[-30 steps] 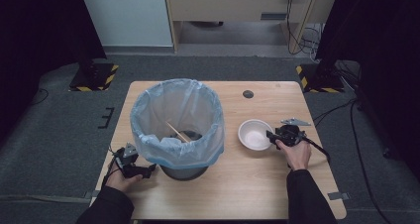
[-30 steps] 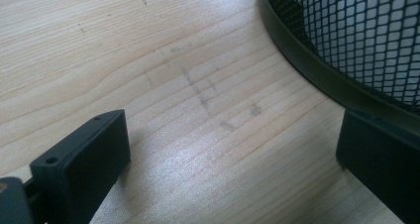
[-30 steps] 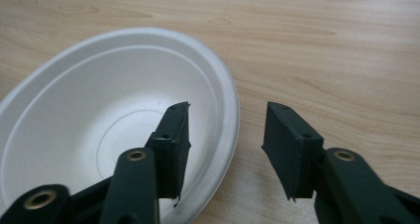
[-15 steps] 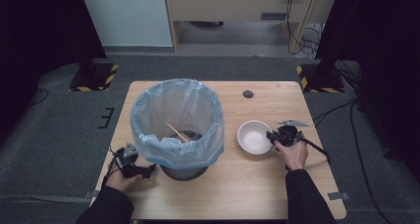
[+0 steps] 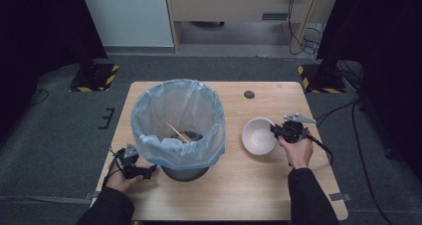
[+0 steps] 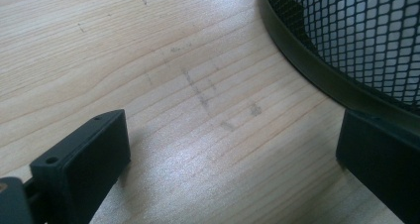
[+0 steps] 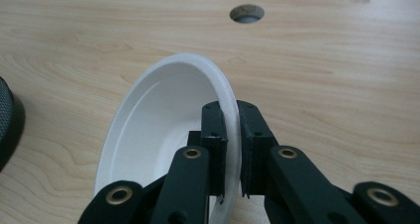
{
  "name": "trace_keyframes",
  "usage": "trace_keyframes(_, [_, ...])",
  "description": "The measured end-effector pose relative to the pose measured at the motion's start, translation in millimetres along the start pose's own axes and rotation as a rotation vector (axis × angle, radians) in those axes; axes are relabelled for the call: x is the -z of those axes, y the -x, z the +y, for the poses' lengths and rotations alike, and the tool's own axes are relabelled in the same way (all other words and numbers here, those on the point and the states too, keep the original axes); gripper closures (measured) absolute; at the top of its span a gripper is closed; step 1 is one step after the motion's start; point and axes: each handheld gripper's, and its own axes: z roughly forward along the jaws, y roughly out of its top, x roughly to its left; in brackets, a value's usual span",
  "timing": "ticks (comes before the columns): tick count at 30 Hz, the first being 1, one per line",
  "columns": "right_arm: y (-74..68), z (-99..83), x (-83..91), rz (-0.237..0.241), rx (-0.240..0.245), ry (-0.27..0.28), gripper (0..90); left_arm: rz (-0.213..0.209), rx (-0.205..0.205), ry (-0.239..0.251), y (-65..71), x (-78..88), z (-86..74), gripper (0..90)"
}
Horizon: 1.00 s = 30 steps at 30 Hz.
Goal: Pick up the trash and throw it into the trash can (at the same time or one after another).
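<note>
A person sits at a light wooden table (image 5: pixel 259 185), a hand-held gripper in each hand. The right gripper (image 5: pixel 278 131) has its fingers (image 7: pixel 214 130) pinched tight on the rim of a white bowl (image 5: pixel 258 135) — one finger inside the rim, the other outside, as the right gripper view makes plain. The bowl sits on the right half of the table, tilted, its near edge raised in the grip. Its inside looks clean and bare. Beyond it, farther back on the table, there is a round cable hole (image 5: pixel 249 94).

On the left half of the table stands a black mesh wastebasket (image 5: pixel 185 171) lined with a pale blue plastic bag (image 5: pixel 176 120) folded down over its rim. Inside, a thin wooden stick (image 5: pixel 177 133) leans across the bottom. The basket and the bowl stand apart, with bare wood between them.

The left gripper (image 5: pixel 148 170) lies low by the front left of the basket, held in the person's left hand (image 5: pixel 121 180). Its fingers (image 6: pixel 81 159) are spread wide, holding nothing — in the left gripper view one of them stands right by the basket's dark base band, and I cannot tell whether it touches it.

The table stands on grey carpet (image 5: pixel 50 130), with a pale wooden cabinet (image 5: pixel 239 1) behind it.
</note>
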Motion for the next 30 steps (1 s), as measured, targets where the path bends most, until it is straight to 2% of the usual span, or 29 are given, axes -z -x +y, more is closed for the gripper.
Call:
trace_keyframes(3, [-1.6,4.5,5.5,-0.015,0.005,0.033,83.7,0.0,0.0,-0.001,0.0,0.1,0.0,0.0])
trace_keyframes(7, [-1.8,9.8,11.9,-0.011,0.0,0.072,83.7,0.0,0.0,-0.001,0.0,0.1,0.1,0.0])
trace_keyframes(14, [2.4,23.2,33.5,-0.022,-0.038,0.189,83.7,0.0,0.0,0.0,0.0,0.0,0.0,0.0])
trace_keyframes(20, [2.9,34.7,51.2,-0.018,-0.062,0.27,83.7,0.0,0.0,-0.001,0.0,0.1,0.0,0.0])
trace_keyframes(25, [-0.8,43.4,63.5,-0.005,-0.063,0.327,83.6,0.0,0.0,0.0,0.1,0.0,0.0,0.0])
trace_keyframes(30, [-4.4,49.9,73.2,0.005,-0.064,0.366,83.6,0.0,0.0,0.0,0.0,0.0,0.0,0.0])
